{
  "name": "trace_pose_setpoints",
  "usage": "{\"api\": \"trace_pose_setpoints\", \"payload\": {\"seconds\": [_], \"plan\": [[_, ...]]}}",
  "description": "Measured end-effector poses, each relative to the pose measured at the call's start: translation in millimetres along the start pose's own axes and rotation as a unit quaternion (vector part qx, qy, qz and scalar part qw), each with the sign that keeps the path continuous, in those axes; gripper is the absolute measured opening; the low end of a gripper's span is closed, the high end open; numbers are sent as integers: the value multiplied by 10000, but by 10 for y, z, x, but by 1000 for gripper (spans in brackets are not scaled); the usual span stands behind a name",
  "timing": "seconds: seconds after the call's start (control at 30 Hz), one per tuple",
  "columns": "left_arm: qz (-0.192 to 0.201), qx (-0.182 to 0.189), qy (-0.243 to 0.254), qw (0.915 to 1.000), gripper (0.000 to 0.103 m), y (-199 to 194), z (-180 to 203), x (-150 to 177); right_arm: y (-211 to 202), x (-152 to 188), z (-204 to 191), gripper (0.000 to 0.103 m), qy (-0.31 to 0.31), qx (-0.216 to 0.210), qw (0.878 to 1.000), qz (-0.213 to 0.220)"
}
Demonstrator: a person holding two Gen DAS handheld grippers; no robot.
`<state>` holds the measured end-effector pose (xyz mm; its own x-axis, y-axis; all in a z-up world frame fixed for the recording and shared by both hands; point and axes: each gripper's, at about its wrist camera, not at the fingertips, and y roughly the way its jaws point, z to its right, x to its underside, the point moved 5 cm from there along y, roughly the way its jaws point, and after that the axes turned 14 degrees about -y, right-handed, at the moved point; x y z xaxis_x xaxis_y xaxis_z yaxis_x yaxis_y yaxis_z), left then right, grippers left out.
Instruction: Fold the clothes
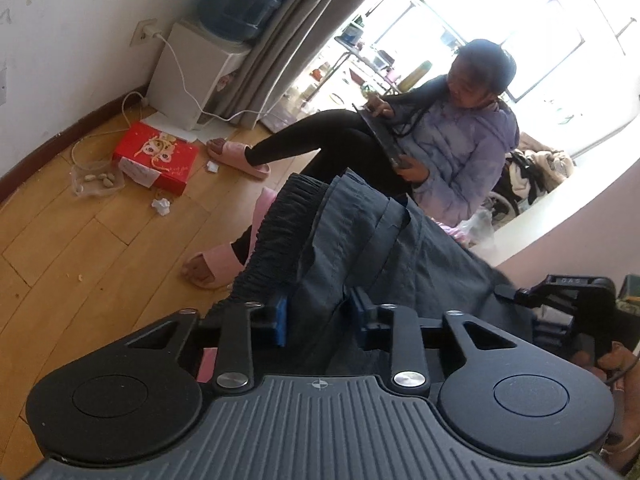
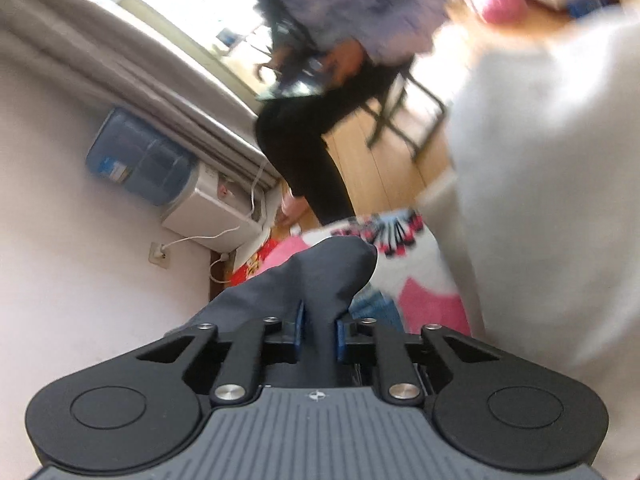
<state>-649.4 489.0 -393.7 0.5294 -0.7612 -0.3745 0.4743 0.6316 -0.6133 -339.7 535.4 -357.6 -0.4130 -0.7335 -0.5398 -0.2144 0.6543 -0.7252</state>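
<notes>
1. Trousers, dark grey ones (image 1: 360,248), fill the middle of the left wrist view, lifted clear of the floor, with the gathered elastic waistband (image 1: 276,232) running up the centre-left of the frame.

2. The left gripper (image 1: 318,320) has its blue pads on either side of a hanging fold of that cloth; the pads sit fairly wide, so I cannot tell whether they truly pinch it or merely straddle it.

3. The right gripper (image 2: 318,330), low in the centre of its own view, is clamped on a bunched tail of the same dark fabric (image 2: 320,276), which rises in a hump just above the pads.

4. At the right edge of the left view the other gripper shows beside the cloth, so the garment hangs between the two.

5. As I judge it, folding has hardly begun: the cloth is wrinkled and in the air, with no flat, squared fold showing anywhere.

6. Still to do, I would guess: spread it flat, lay leg on leg, then fold it over.

7. Pink-and-white fabric (image 2: 420,280) lies in the lower right of the right view, too blurred to say whether it is folded.
</notes>
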Motion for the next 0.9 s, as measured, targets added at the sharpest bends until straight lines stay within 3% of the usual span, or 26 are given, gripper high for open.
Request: {"api": "trace_pose_setpoints", "payload": {"seconds": [0.23, 0.33, 0.37, 0.43, 0.57, 0.73, 0.9], "plan": [[1, -116, 169, 9998, 26, -97, 40, 55, 84, -202, -477, 10, -1482, -73, 9878, 478], [7, -195, 146, 9997, 27, -103, 26, 66, 409, -200, -350, 12, -1367, -232, 9903, 5], [13, -223, 128, 9997, 27, -101, 21, 58, 475, -198, -284, 19, -1250, -216, 9919, -98], [47, -310, 168, 9994, 33, -105, 26, 35, 444, -205, -135, 47, -971, -185, 9949, -194], [285, -612, 389, 9970, 39, -182, 83, -47, -99, -232, -28, 55, -931, -375, 9946, 266], [1150, -719, 456, 9897, 50, -529, 284, -226, -988, -195, -91, 68, -1462, -366, 9844, 912], [1582, -615, 761, 9825, 61, -853, 624, -212, -1735, 323, -161, 71, -1865, -357, 9758, 1081]]}}
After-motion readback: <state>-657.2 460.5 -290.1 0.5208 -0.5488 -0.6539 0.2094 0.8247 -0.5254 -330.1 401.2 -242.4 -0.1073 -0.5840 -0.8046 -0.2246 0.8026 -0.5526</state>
